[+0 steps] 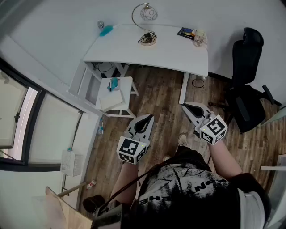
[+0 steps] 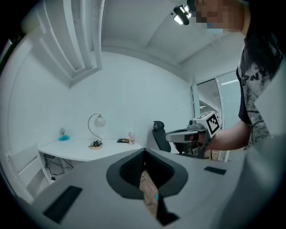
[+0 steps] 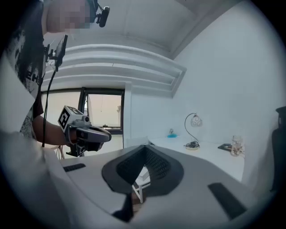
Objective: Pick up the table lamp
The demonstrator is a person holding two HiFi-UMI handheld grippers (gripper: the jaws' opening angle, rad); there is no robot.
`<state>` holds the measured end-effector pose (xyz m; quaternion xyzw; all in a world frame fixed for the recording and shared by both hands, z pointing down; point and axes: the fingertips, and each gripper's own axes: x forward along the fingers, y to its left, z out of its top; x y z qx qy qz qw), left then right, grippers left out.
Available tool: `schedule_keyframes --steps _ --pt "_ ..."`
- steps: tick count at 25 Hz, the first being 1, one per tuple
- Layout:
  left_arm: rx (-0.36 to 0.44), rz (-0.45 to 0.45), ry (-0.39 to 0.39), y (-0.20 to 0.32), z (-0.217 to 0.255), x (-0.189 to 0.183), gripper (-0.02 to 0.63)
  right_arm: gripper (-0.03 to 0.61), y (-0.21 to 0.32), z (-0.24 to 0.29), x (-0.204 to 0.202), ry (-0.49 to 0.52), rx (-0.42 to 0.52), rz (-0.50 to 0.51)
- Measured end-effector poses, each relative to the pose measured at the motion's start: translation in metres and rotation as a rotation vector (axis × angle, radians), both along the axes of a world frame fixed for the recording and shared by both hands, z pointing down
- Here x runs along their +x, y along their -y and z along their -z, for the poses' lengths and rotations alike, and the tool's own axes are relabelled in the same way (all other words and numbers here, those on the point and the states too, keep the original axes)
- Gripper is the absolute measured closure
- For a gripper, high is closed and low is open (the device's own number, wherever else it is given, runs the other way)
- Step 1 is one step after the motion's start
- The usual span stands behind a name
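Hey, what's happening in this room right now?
A person stands back from the white desk, with a two-jaw tool in each hand. The left gripper and the right gripper are both shut and empty, and point toward the desk. The table lamp sits on the desk, not yet touched.

A jar (image 1: pixel 199 38) and a teal item (image 1: pixel 106 30) are set on the desk (image 1: pixel 178 53). A black chair (image 1: pixel 248 105) is parked beside it.

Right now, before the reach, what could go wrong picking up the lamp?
The cord coiled on the base of the lamp could snag or drag. The thin arched stem with its hanging globe may swing or tip. The left claw and right claw are shut; they must open first.
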<state>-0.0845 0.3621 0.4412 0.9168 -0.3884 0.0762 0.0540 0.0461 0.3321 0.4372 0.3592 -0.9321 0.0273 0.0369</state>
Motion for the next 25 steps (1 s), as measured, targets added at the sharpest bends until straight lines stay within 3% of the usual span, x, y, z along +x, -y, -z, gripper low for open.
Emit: schedule_keyframes --steps 9,14,25 --pt "0.006 0.018 -0.006 -0.009 0.003 -0.01 0.598 0.56 -0.014 0.007 -0.011 -0.017 0.017 0.01" --pt "0.009 0.014 -0.004 -0.009 0.004 -0.009 0.598 0.56 -0.018 0.018 -0.009 0.046 0.023 0.011" --pt "-0.018 0.014 0.008 0.0 -0.01 -0.004 0.598 0.559 -0.009 0.003 -0.011 0.023 0.015 0.02"
